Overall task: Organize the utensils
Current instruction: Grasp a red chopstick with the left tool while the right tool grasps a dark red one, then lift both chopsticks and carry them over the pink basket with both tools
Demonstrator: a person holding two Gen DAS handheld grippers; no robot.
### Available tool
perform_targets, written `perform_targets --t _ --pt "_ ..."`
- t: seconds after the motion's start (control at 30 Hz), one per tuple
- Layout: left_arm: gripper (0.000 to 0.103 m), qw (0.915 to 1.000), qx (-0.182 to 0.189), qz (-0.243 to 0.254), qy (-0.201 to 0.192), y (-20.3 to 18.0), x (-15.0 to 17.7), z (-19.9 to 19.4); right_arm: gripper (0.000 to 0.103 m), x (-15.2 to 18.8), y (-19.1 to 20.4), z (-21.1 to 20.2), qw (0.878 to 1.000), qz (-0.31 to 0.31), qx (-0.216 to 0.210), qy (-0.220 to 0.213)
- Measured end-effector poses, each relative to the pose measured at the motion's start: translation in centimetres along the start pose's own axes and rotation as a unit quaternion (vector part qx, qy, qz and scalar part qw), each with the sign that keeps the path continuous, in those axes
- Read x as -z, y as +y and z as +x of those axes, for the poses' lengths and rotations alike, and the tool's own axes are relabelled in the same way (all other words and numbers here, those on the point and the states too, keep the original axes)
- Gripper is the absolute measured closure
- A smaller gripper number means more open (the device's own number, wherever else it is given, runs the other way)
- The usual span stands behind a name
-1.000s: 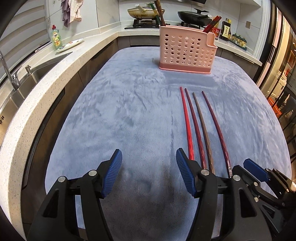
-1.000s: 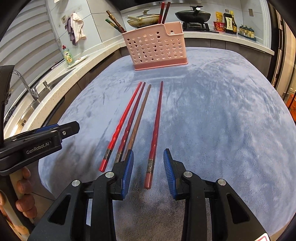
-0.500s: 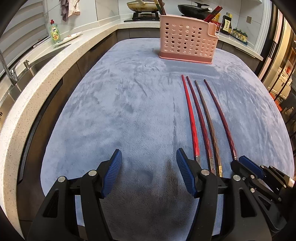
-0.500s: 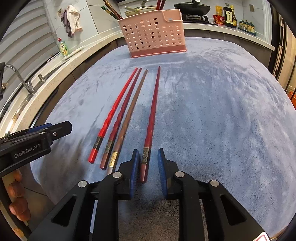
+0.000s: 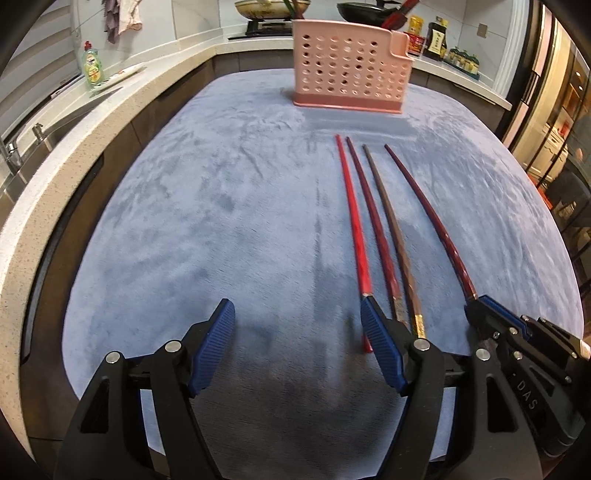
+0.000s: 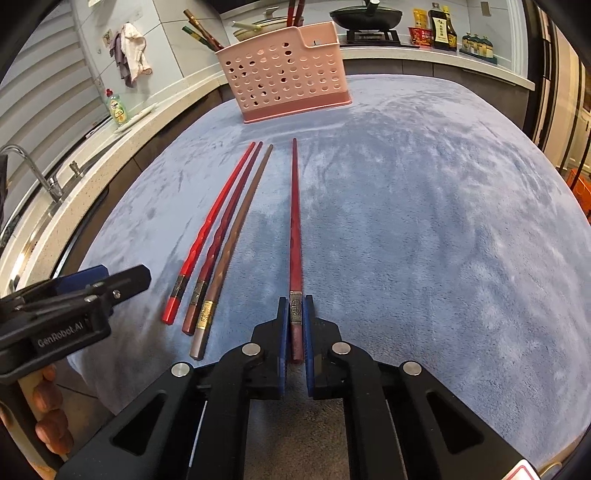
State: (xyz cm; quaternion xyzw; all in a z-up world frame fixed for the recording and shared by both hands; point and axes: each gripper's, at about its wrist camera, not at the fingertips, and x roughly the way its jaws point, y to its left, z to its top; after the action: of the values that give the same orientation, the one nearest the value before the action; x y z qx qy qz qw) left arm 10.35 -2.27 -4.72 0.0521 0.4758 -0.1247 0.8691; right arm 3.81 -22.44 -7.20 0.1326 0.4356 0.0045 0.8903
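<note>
Several chopsticks lie side by side on the blue cloth [image 6: 424,229], tips toward a pink perforated holder [image 6: 284,77] at the far end. My right gripper [image 6: 296,314] is shut on the thick end of the rightmost, dark red chopstick [image 6: 295,221], which still rests along the cloth. To its left lie a bright red chopstick [image 6: 207,229], a maroon one [image 6: 221,236] and a brown one [image 6: 236,236]. In the left wrist view my left gripper [image 5: 295,328] hovers low over bare cloth, its jaws opening with nothing between them. Its right finger [image 5: 380,343] covers the bright red chopstick's [image 5: 354,221] near end.
The holder [image 5: 347,70] has chopsticks standing in it. A stone counter [image 5: 48,155] with a sink, a tap [image 6: 33,170] and a green soap bottle [image 5: 92,66] runs along the left. Pans on a stove and sauce bottles [image 6: 439,26] stand behind. A hand [image 6: 48,417] grips the left tool.
My right gripper closed from open onto the dark red chopstick's thick end. My left gripper sank a little toward the cloth and its jaws spread slightly wider.
</note>
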Motion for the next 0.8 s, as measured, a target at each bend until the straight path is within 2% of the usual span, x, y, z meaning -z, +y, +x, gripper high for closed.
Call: perform_targets --t 0.3,0.5,0.67,0.77,0.8 --pt "0.037 0.9999 0.008 0.007 0.009 -1.3 0.4 1.2 0.096 0.4 -0.5 -0.1 1.000 0.007 -0.003 0.003" --pt "0.043 0.9998 0.006 0.003 0.018 -1.3 0.5 2.2 0.096 0.5 -0.5 0.0 1.000 0.005 -0.002 0.003" --pt "0.054 0.9998 0.011 0.002 0.014 -1.2 0.5 2.2 0.096 0.5 -0.5 0.0 1.000 0.005 -0.002 0.003" --pt "0.073 0.9998 0.012 -0.002 0.014 -1.0 0.4 2.1 0.096 0.6 -0.4 0.1 1.000 0.005 -0.002 0.003" --pt "0.075 0.9998 0.013 -0.004 0.015 -0.9 0.4 2.1 0.096 0.5 -0.4 0.1 1.000 0.005 -0.002 0.003"
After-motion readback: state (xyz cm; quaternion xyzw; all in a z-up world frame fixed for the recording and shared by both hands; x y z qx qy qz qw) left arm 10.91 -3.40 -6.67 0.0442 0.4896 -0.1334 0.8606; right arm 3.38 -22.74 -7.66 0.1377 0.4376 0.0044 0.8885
